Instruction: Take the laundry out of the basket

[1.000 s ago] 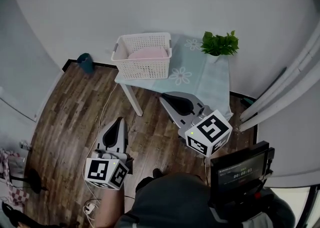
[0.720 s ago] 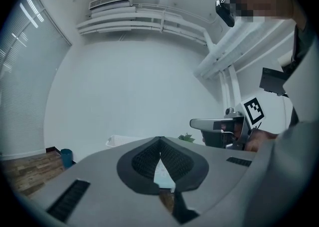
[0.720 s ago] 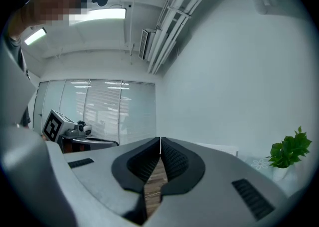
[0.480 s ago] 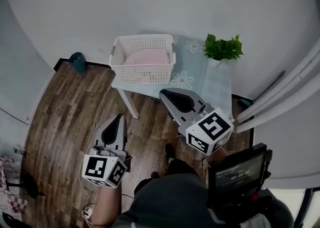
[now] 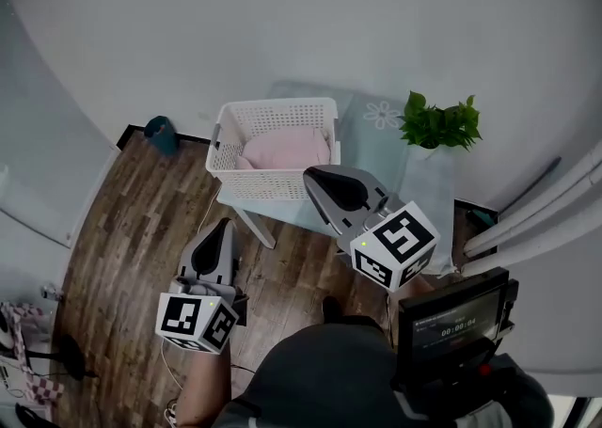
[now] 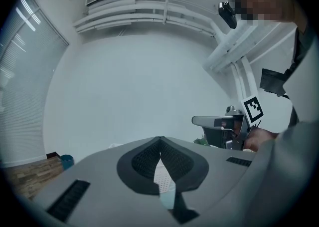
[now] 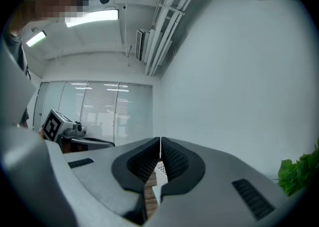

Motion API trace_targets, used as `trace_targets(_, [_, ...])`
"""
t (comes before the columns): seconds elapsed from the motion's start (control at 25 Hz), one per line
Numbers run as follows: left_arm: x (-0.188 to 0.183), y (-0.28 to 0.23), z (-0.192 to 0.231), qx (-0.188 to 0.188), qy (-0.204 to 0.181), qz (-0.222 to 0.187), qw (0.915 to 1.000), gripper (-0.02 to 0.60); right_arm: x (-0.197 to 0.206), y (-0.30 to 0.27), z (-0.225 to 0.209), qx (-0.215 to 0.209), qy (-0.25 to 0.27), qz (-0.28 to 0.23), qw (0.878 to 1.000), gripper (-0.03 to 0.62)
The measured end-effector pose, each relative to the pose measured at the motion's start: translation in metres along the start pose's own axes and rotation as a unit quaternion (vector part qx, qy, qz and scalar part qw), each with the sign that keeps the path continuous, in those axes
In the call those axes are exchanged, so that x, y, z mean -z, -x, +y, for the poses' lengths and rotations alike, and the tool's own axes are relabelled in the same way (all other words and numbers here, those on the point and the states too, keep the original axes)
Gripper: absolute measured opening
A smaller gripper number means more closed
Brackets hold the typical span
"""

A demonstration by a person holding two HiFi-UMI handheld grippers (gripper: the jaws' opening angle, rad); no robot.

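Pink laundry (image 5: 287,147) lies heaped inside the white basket (image 5: 268,182), which stands on the counter (image 5: 374,146) beside a potted plant (image 5: 440,122). The right tongs (image 5: 313,174), closed and empty, hover near the basket's front corner. The left tongs (image 5: 224,225), also closed and empty, hang over the wood floor (image 5: 132,219).

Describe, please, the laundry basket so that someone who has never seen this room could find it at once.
Against the pale wall stands a small table with a light blue flowered cloth. On its left end sits the white basket with perforated sides, pink laundry inside; its only neighbour on the table is a green leafy plant.
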State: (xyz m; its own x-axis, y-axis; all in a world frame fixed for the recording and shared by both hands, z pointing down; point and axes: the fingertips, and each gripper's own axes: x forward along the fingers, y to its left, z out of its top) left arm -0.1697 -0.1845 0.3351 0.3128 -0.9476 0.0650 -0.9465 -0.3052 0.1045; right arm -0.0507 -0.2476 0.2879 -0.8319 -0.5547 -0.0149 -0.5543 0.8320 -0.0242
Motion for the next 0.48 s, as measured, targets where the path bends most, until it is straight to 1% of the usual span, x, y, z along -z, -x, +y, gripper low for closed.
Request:
trace_targets(0.16, [-0.004,-0.035,0.007,-0.013,-0.003,0.002,0.9999,0.010,-0.002,-0.011,-0.043,0.004,-0.006,-0.002,1.000,0.017])
trace_targets(0.36, [-0.008,-0.065,0.012,-0.032,-0.013,0.011,0.9993,0.009,0.004,-0.024,-0.089,-0.003,-0.010,0.005,1.000,0.017])
trace_targets(0.48, [-0.006,-0.079,0.017,-0.035,-0.024,0.021,0.9988,0.009,0.010,-0.037,-0.108,-0.005,-0.011,0.009,1.000,0.018])
